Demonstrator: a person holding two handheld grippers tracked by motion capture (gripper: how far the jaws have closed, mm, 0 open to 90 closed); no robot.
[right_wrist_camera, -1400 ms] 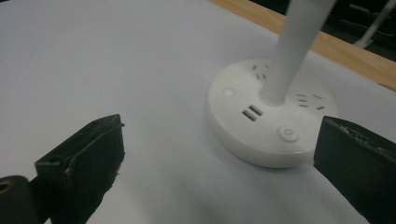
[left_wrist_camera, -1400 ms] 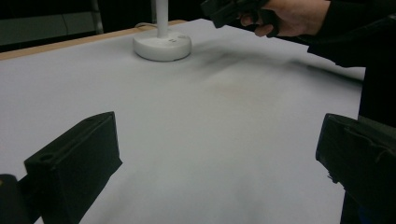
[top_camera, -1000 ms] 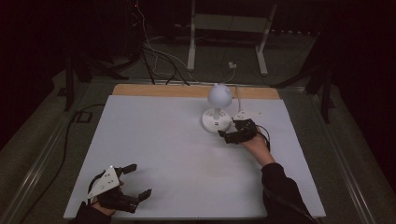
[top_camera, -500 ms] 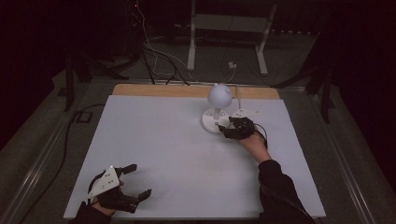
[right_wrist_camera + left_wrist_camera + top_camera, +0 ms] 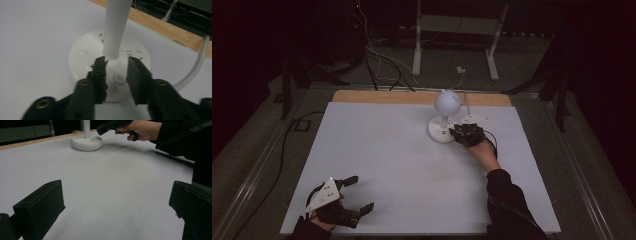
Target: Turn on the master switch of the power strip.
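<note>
Lamp (image 5: 445, 117) stands far right of centre on my bench (image 5: 377, 165), cord (image 5: 193, 68) trailing off the far edge. My right tool (image 5: 116, 68) sits over its base (image 5: 82, 60), jaws slightly apart, gripping nothing, straddling the power button (image 5: 119, 78). I judge a press is next: I'd narrow the jaws and push straight down with one tip. My left tool (image 5: 339, 200) rests wide open, near left.
</note>
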